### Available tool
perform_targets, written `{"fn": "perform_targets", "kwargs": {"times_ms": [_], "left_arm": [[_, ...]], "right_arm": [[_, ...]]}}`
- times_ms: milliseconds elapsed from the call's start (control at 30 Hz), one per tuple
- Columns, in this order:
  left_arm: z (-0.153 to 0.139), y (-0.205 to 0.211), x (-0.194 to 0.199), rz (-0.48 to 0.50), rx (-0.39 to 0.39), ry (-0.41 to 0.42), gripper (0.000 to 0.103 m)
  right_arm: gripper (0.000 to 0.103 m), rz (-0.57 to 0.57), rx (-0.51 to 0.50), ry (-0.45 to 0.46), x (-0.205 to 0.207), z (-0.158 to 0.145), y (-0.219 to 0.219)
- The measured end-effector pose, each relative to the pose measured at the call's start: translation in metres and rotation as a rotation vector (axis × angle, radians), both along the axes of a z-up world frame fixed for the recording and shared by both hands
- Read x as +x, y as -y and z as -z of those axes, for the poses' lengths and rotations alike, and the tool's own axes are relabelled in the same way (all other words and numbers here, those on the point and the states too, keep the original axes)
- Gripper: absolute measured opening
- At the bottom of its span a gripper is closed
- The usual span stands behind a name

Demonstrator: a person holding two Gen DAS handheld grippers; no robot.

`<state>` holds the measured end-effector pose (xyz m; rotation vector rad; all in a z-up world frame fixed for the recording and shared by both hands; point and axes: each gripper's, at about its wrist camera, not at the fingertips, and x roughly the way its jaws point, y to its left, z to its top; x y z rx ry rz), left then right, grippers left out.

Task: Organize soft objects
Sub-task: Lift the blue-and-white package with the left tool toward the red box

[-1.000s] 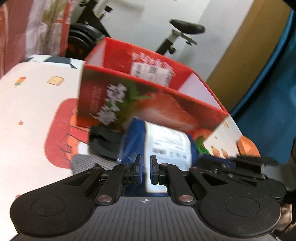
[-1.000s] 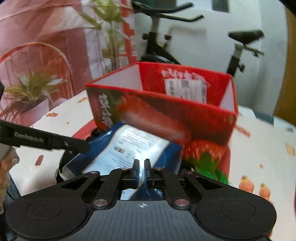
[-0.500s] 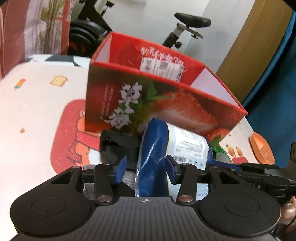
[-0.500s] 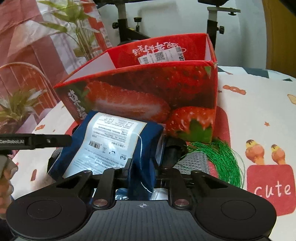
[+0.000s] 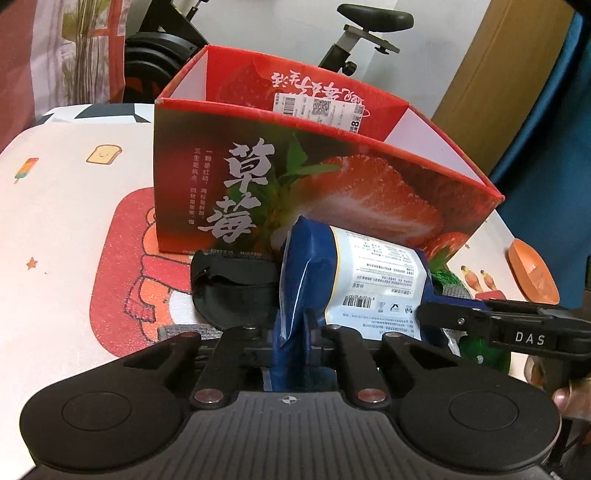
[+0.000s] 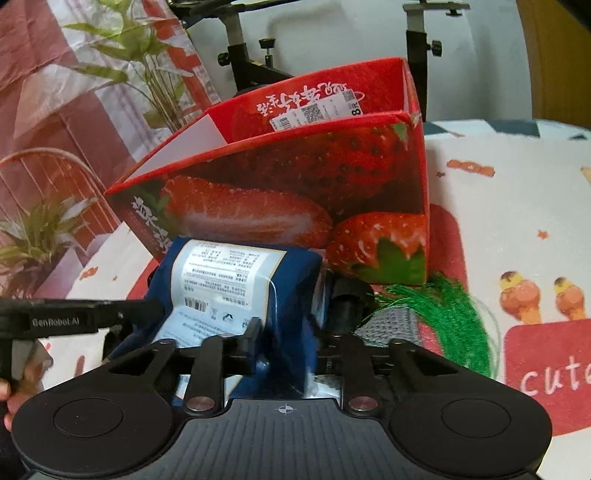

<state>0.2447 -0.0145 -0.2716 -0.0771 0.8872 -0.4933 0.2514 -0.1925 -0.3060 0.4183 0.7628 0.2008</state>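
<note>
A soft blue package [image 5: 310, 280] with a white label [image 6: 225, 280] leans against the front of the open red strawberry box [image 5: 332, 177] [image 6: 295, 177]. My left gripper [image 5: 295, 332] pinches the package's left edge, its jaws closing on the fold. My right gripper [image 6: 290, 332] holds the package's other end; its jaws are opening, with the package filling the gap and touching the pads. Each gripper shows in the other's view: the right gripper [image 5: 428, 314] and the left gripper [image 6: 155, 306].
Under the package lie a black strap-like item [image 5: 232, 288], a grey cloth [image 6: 391, 325] and a green mesh bundle [image 6: 447, 314]. All rest on a cartoon-print tablecloth [image 5: 55, 221]. An orange dish [image 5: 532, 269] sits at the right edge. An exercise bike [image 5: 369, 22] stands behind the box.
The package came down in front of the box. My left jaws opened, then closed again on its left edge. My right jaws spread a little and rolled level.
</note>
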Motion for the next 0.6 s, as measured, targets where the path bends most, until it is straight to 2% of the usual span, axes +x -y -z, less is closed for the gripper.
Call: {"fn": "perform_targets", "kwargs": {"times_ms": [100,133,167,233,300,400,500,600], "left_arm": [[0.001,0.001,-0.001,-0.006,0.003,-0.002,0.008],[0.0,0.002,-0.002,-0.008,0.004,-0.001,0.007],[-0.001,0.003,-0.003,-0.009,0.006,0.001,0.007],[-0.004,0.003,-0.007,-0.004,0.004,0.011,0.006],[-0.008,0.001,-0.011,-0.002,-0.006,0.021,0.006],[-0.018,-0.003,-0.022,-0.008,-0.016,0.045,0.006],[-0.037,-0.011,-0.034,-0.017,-0.047,0.096,0.006],[-0.06,-0.016,-0.043,-0.023,-0.075,0.161,0.006]], "right_arm": [[0.033,0.01,0.037,-0.007,0.004,0.001,0.0],[0.03,0.009,0.031,-0.008,0.004,0.0,-0.001],[0.017,0.01,0.014,-0.008,0.004,-0.001,-0.003],[0.013,0.003,-0.011,0.003,0.002,-0.004,-0.005],[0.01,0.003,-0.016,0.037,-0.005,-0.01,-0.007],[0.008,-0.023,-0.075,0.103,-0.019,-0.027,-0.016],[0.008,-0.045,-0.122,0.176,-0.031,-0.048,-0.023],[0.008,-0.05,-0.127,0.237,-0.036,-0.073,-0.023]]}}
